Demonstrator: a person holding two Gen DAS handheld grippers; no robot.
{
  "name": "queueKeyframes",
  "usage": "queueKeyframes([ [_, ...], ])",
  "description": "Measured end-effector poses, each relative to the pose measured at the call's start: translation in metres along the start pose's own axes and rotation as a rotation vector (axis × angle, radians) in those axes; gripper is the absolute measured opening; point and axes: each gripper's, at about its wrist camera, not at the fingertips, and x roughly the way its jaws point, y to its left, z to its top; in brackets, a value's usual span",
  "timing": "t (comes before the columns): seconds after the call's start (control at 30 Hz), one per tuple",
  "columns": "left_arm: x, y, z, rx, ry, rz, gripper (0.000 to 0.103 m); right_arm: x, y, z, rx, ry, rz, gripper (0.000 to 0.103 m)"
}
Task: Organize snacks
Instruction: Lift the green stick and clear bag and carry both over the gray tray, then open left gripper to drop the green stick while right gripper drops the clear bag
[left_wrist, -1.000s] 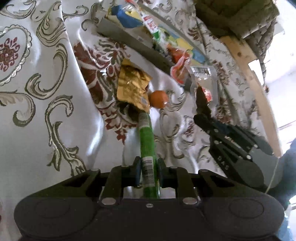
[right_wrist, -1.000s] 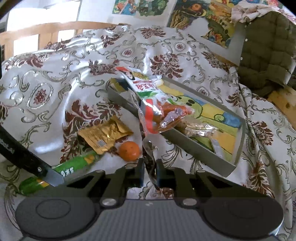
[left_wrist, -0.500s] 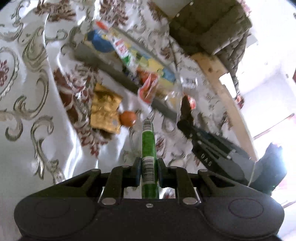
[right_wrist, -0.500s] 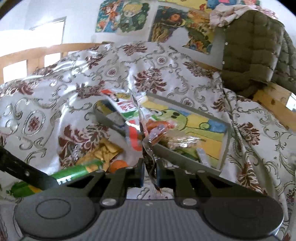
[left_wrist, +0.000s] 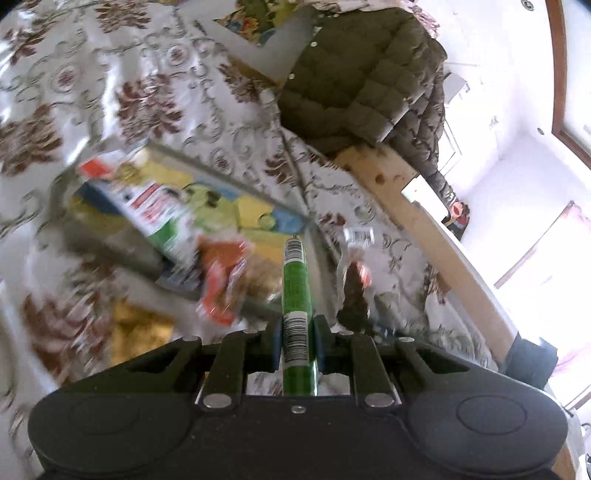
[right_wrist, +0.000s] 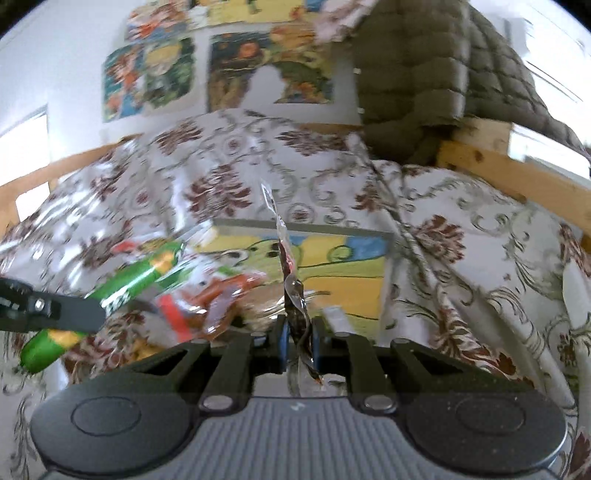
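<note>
My left gripper (left_wrist: 295, 341) is shut on a long green snack tube (left_wrist: 294, 291) that sticks out forward, above the near edge of a shallow grey tray (left_wrist: 258, 192) with a cartoon picture on its floor. My right gripper (right_wrist: 298, 341) is shut on a thin clear packet with dark contents (right_wrist: 286, 280), held upright in front of the same tray (right_wrist: 306, 223). The green tube (right_wrist: 125, 286) and the left gripper (right_wrist: 74, 317) show at the left of the right wrist view. Several packets (left_wrist: 173, 225) lie in the tray's left part, a red one (left_wrist: 221, 284) over its near wall.
A gold foil packet (left_wrist: 136, 332) lies on the patterned tablecloth (left_wrist: 147, 103) in front of the tray. A green quilted jacket (left_wrist: 362, 70) hangs over the wooden frame (left_wrist: 417, 229) behind. Cartoon posters (right_wrist: 229, 62) hang on the wall.
Both grippers have lifted their snacks off the cloth and moved toward the tray. The orange ball seen earlier beside the gold packet is out of view now.
</note>
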Motion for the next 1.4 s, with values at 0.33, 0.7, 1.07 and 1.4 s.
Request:
queueKeyframes([
  [0.33,0.079,-0.016,0.045,0.043,-0.014,0.004,0.018,0.028,-0.044,0.004,0.131,0.008,0.002,0.014],
  [0.7,0.151,-0.005,0.056,0.019,0.024,0.095,0.018,0.052,-0.048,0.0,0.195,-0.015,0.013,0.014],
  [1.07,0.172,0.008,0.05,0.028,0.086,0.173,0.019,0.078,-0.048,0.008,0.194,0.027,0.018,0.013],
  [1.4,0.175,0.012,0.048,0.052,0.106,0.21,0.019,0.087,-0.048,0.006,0.196,0.068,0.003,0.017],
])
